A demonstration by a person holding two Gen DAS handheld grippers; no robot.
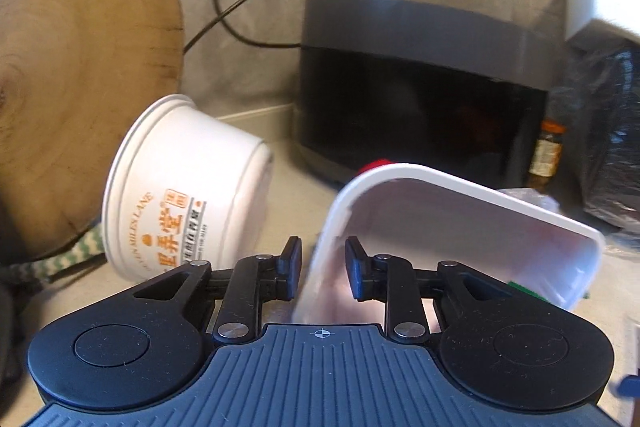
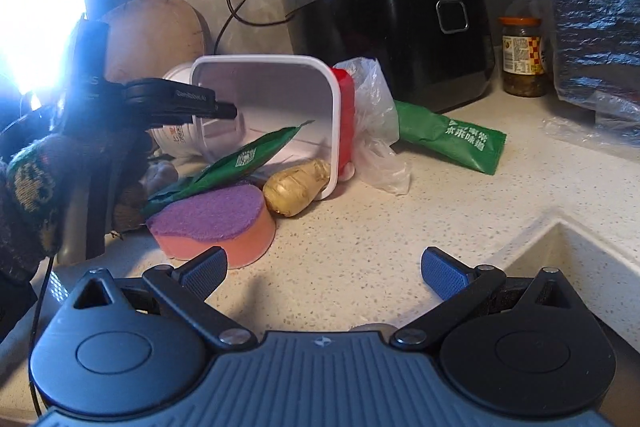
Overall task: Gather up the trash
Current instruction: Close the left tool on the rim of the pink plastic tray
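Item: white rectangular container (image 1: 460, 227), lying tipped on its side on the countertop (image 2: 400, 227) before the rice cooker (image 2: 400, 19). The left gripper (image 1: 322, 269) is straddling its wall, jaws parted, pads seemingly not yet pressing. The right gripper (image 2: 324, 273) is hovering wide apart, carrying nothing. Next move, judged: clamping the wall and lifting. Legible: "LANE" on the white tub (image 1: 180, 191); white Chinese characters on the green packet (image 2: 452, 135).

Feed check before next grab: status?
Left gripper open, straddling the tipped white plastic tub's wall, pads not pressing. Right gripper open, empty. Purple-topped pink sponge and ginger root crowd the tub.
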